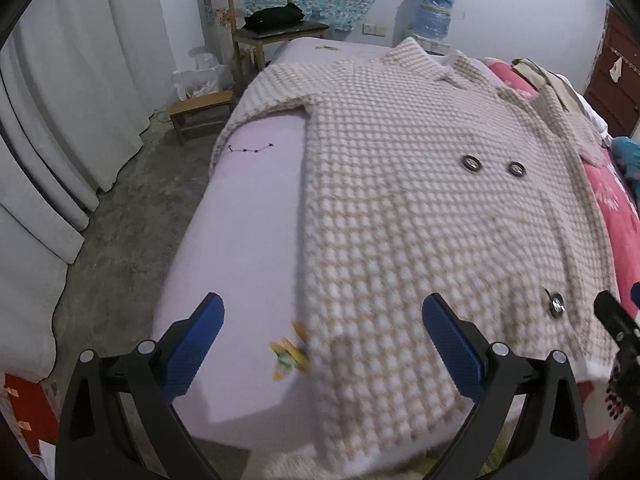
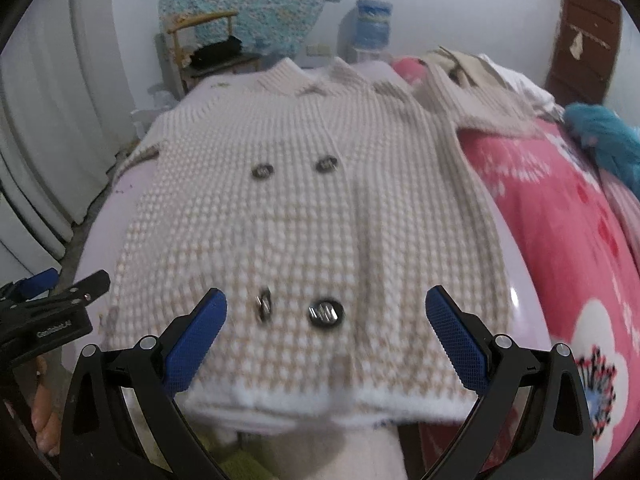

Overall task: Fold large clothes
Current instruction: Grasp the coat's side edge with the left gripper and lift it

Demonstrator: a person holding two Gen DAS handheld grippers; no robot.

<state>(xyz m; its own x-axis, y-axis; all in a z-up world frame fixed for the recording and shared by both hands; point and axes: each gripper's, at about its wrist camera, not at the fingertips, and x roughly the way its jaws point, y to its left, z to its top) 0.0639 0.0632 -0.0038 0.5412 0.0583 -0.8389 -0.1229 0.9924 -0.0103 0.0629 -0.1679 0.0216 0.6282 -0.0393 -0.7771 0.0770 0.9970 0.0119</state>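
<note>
Flat across the lavender bed (image 1: 240, 216): checked knit coat (image 1: 420, 200), buttons up, collar far. Near its hem, left gripper (image 1: 320, 344) and right gripper (image 2: 326, 340), fingers wide apart, holding nothing.

The coat (image 1: 420, 184) is showing a beige-and-white check with a white hem and dark metallic buttons (image 2: 325, 313). The bed sheet (image 1: 248, 248) under it is looking pale lilac, while the blanket (image 2: 560, 240) on the right is glowing pink with white flowers. Both grippers are wearing blue pads (image 1: 192, 352) on black frames.
</note>
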